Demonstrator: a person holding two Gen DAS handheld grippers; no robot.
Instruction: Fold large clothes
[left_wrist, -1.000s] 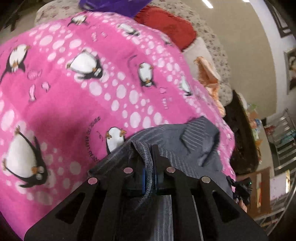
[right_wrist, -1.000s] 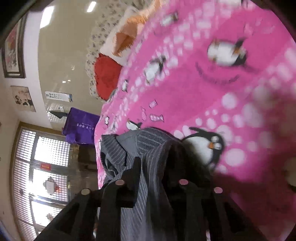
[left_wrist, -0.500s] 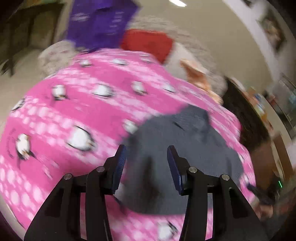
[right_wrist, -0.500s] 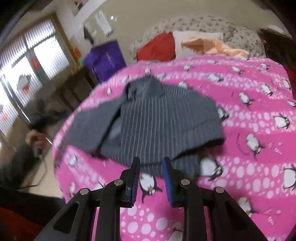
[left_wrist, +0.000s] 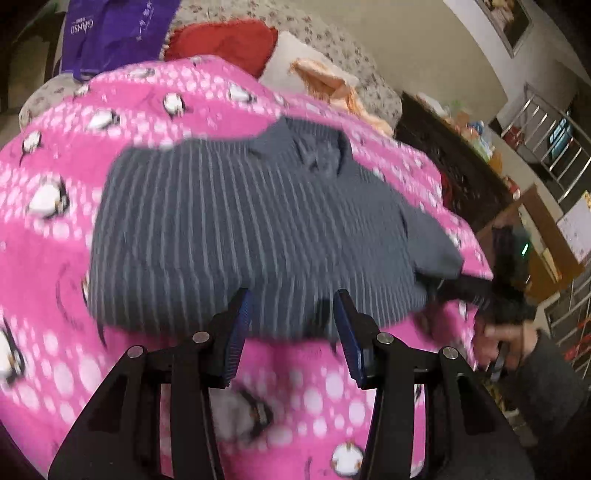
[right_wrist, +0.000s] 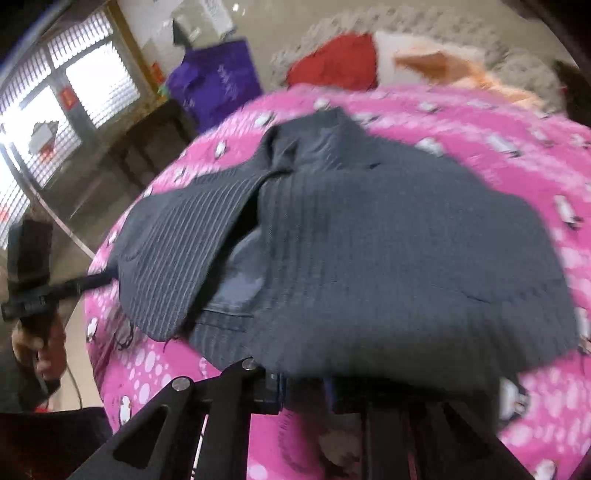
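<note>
A dark grey pinstriped jacket (left_wrist: 255, 229) is lying folded on a bed spread with a pink fleece blanket printed with penguins and white dots (left_wrist: 55, 369). Beyond the blanket's far edge, a red cushion (left_wrist: 225, 40), a crumpled orange cloth (left_wrist: 328, 81) and a purple carrier bag (left_wrist: 114, 29) are crowding the head of the bed, and a dark wooden cabinet (left_wrist: 454, 173) is standing just beside it. Nothing is blocking the near hem of the jacket.

The left claw (left_wrist: 291, 328) is hovering just over that hem with its blue pads apart and nothing pinched between them. The right claw (right_wrist: 303, 391) is sitting low at the jacket's near edge; its jaws are closing, and the blurred cloth is hiding whether any fabric is caught between them. In the left wrist view the right claw (left_wrist: 443, 284) is reaching under the loose sleeve at the blanket's side, a hand (left_wrist: 506, 339) gripping its handle.

A second ago both claws were clamped on bunched jacket cloth close to the lenses; since then the left one has let go and both have drawn back, so the whole garment is now showing, laid flat.
</note>
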